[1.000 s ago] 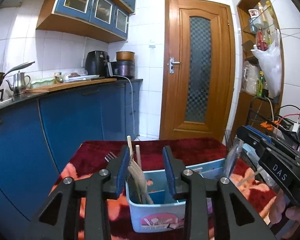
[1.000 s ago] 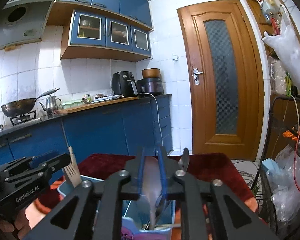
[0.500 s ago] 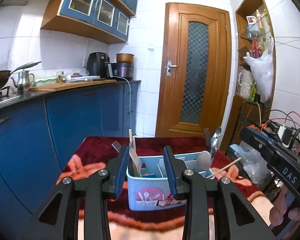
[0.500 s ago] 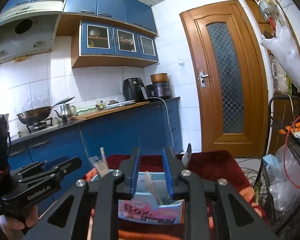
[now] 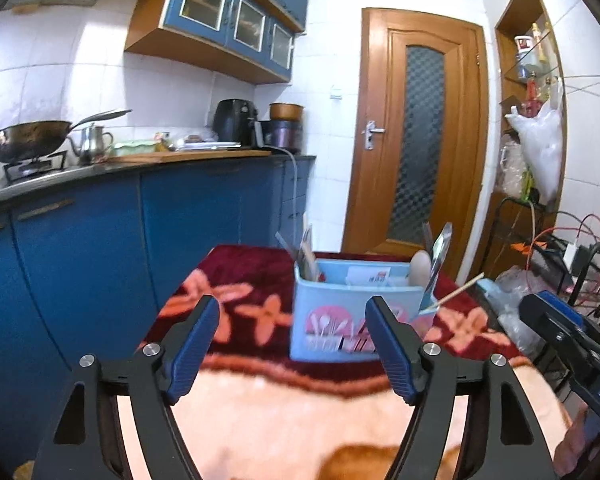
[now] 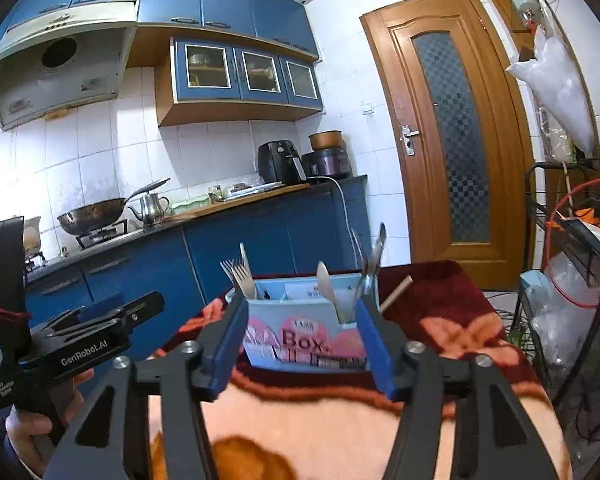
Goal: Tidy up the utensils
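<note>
A light blue utensil box (image 5: pixel 340 320) stands on a table covered by a red floral blanket (image 5: pixel 228 280). Forks (image 6: pixel 240 276) lean in its left compartment. A pale spoon (image 6: pixel 326 288), a metal spoon (image 6: pixel 374 256) and a chopstick (image 6: pixel 396 294) stick out at its right end. My left gripper (image 5: pixel 292 308) hovers in front of the box, short of it. Its jaws are opening and nothing is between them. My right gripper (image 6: pixel 302 306) is likewise back from the box (image 6: pixel 304 332), its jaws opening and empty.
Blue kitchen cabinets (image 5: pixel 100 248) with a wok (image 5: pixel 28 140) and a kettle on the counter run along the left. A wooden door (image 5: pixel 420 132) is behind the table. A wire rack with cables and plastic bags (image 6: pixel 568 300) stands at the right. A hand (image 6: pixel 28 428) holds the left gripper.
Both grippers have drawn back from the box and their jaws have spread wide. The utensils that were between the jaws now stand in the box.
</note>
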